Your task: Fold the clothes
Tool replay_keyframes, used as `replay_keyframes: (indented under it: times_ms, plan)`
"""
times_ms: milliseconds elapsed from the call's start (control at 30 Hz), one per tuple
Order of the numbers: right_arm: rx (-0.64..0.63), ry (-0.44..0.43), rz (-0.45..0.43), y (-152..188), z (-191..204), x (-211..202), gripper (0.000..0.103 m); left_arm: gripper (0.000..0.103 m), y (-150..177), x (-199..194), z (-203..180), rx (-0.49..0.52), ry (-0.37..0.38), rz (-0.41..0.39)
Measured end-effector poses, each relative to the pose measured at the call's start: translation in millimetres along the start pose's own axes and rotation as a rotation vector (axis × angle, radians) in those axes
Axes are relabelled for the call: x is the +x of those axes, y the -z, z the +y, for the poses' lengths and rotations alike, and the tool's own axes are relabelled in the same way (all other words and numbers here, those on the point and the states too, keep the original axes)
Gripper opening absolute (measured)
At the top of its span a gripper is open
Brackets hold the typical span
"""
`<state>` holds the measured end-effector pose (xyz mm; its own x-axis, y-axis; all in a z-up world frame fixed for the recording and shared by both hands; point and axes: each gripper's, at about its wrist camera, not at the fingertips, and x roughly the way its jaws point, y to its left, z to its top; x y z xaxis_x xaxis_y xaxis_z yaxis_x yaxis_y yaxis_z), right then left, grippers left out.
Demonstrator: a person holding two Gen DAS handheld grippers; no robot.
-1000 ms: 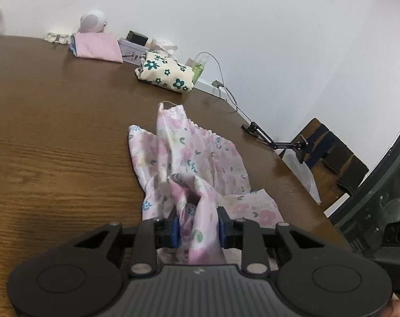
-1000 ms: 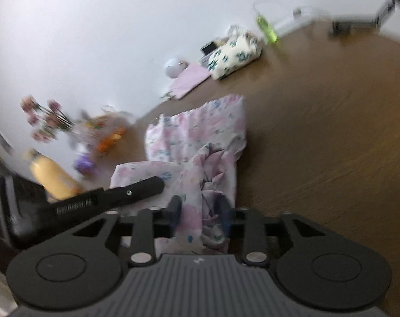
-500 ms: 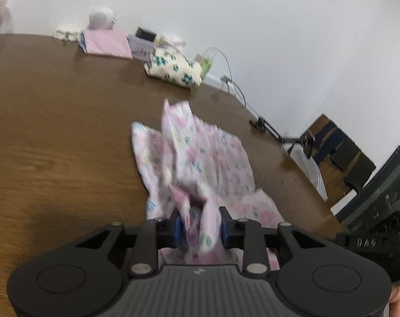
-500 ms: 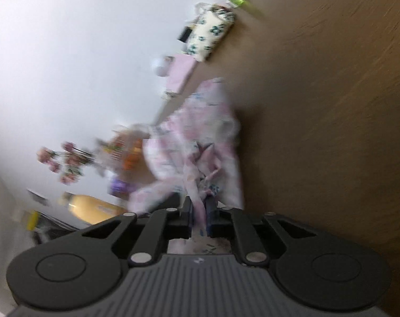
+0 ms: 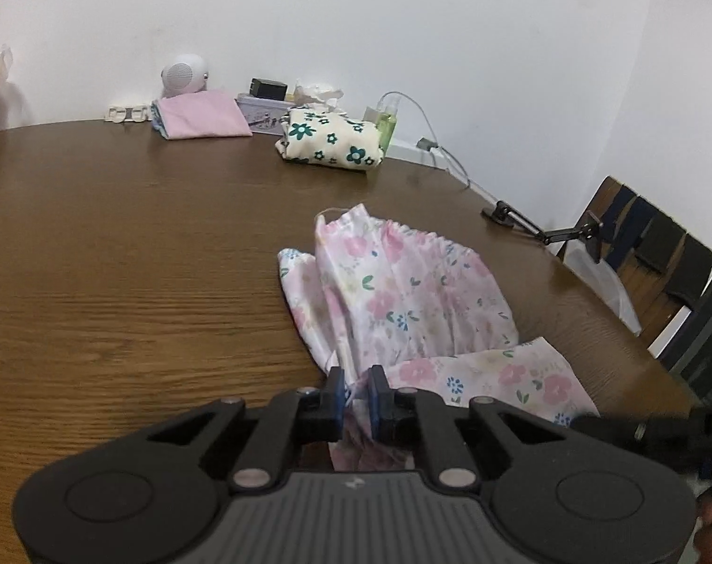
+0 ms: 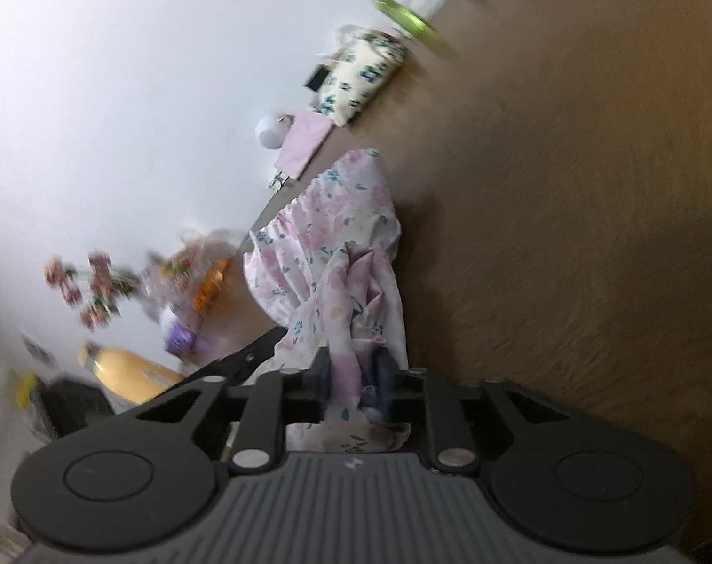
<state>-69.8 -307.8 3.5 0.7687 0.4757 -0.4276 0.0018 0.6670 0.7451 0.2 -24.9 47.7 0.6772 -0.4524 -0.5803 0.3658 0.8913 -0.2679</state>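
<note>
A pink floral garment lies crumpled on the brown wooden table. My left gripper is shut on a bunched edge of it at the near side. In the right wrist view the same garment shows tilted and blurred. My right gripper is shut on another bunch of its fabric. The right gripper's black body shows at the lower right of the left wrist view.
At the table's far edge lie a folded pink cloth, a folded cream cloth with dark flowers, a white round speaker and a green bottle. A chair stands right. Flowers and a yellow bottle stand left.
Both grippers have closed tighter on the fabric and pulled it. The garment's near part has stretched out and lies flatter. The right wrist view has rolled sideways.
</note>
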Motion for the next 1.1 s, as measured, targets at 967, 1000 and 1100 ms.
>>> replay_keyframes:
  times_ms: [967, 1000, 1100]
  plan:
    - [-0.558, 0.243, -0.005, 12.6, 63.6, 23.5, 0.005, 0.02, 15.5, -11.3, -41.4, 0.286, 0.116, 0.046]
    - [-0.551, 0.245, -0.005, 11.5, 63.0, 21.6, 0.005, 0.021, 14.4, -10.7, -40.7, 0.289, 0.119, 0.048]
    - [-0.657, 0.216, -0.059, 10.7, 73.9, 2.6, 0.023, 0.023, 5.7, -23.6, -32.6, 0.288, 0.141, 0.01]
